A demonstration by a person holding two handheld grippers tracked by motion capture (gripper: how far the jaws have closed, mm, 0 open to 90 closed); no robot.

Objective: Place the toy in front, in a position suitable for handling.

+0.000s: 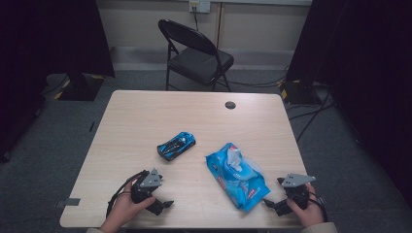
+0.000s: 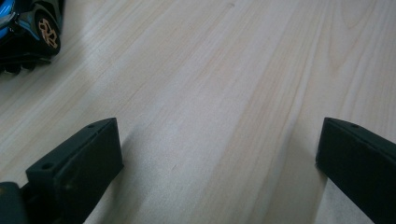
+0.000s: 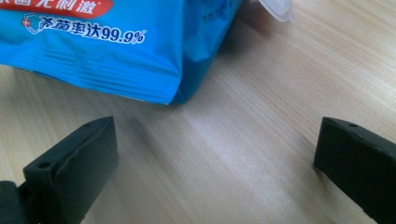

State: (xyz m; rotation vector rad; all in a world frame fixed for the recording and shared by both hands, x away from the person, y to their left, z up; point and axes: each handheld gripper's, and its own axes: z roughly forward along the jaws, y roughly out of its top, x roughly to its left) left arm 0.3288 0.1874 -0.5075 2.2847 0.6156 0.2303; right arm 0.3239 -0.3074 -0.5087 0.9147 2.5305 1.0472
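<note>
A blue and black toy car [image 1: 176, 145] sits near the middle of the wooden table [image 1: 145, 116]. To its right lies a blue pack of wet wipes [image 1: 236, 175] with its lid flap up and a wipe poking out. My left gripper [image 1: 163, 206] rests low at the front left, open, with bare wood between its jaws; the toy car [image 2: 29, 32] shows at the top left of the left gripper view. At the front right my right gripper [image 1: 272, 205] is open just beside the end of the wipes pack [image 3: 116, 46], with nothing held.
A black folding chair [image 1: 197, 56] stands beyond the far edge of the table. A dark round cable hole [image 1: 230, 105] sits near the far edge. Cables run over the grey floor at the right.
</note>
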